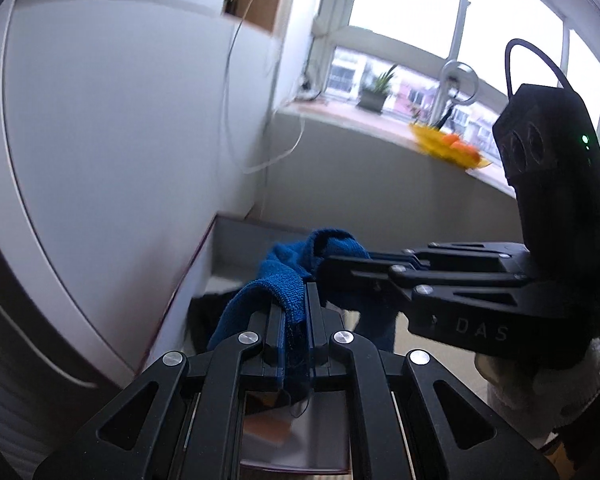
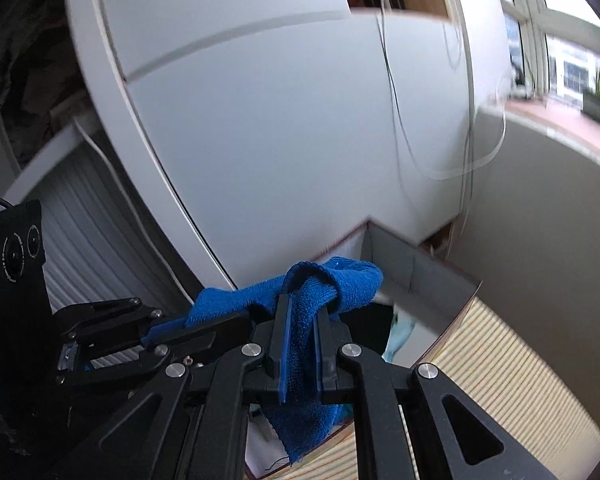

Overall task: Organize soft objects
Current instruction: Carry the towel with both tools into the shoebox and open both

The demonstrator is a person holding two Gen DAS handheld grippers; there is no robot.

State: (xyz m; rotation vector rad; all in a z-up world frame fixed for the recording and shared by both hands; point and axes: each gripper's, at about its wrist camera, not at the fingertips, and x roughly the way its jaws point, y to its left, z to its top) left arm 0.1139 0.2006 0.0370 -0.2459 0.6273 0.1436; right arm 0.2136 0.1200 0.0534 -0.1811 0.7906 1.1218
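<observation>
A white cabinet [image 2: 280, 128] fills the background; below it stands an open grey box [image 2: 416, 280]; above the box hangs a blue towel [image 2: 316, 292], stretched between the left gripper [image 1: 294, 320] and right gripper [image 2: 300, 344], both clamped tight on its cloth.

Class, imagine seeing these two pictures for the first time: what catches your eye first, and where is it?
The bright blue cloth stands out, stretched between the left tongs and the right tongs, both shut on it. Behind it rises a big white cabinet, and on the windowsill at upper right a yellow dish with orange fruit.
</observation>
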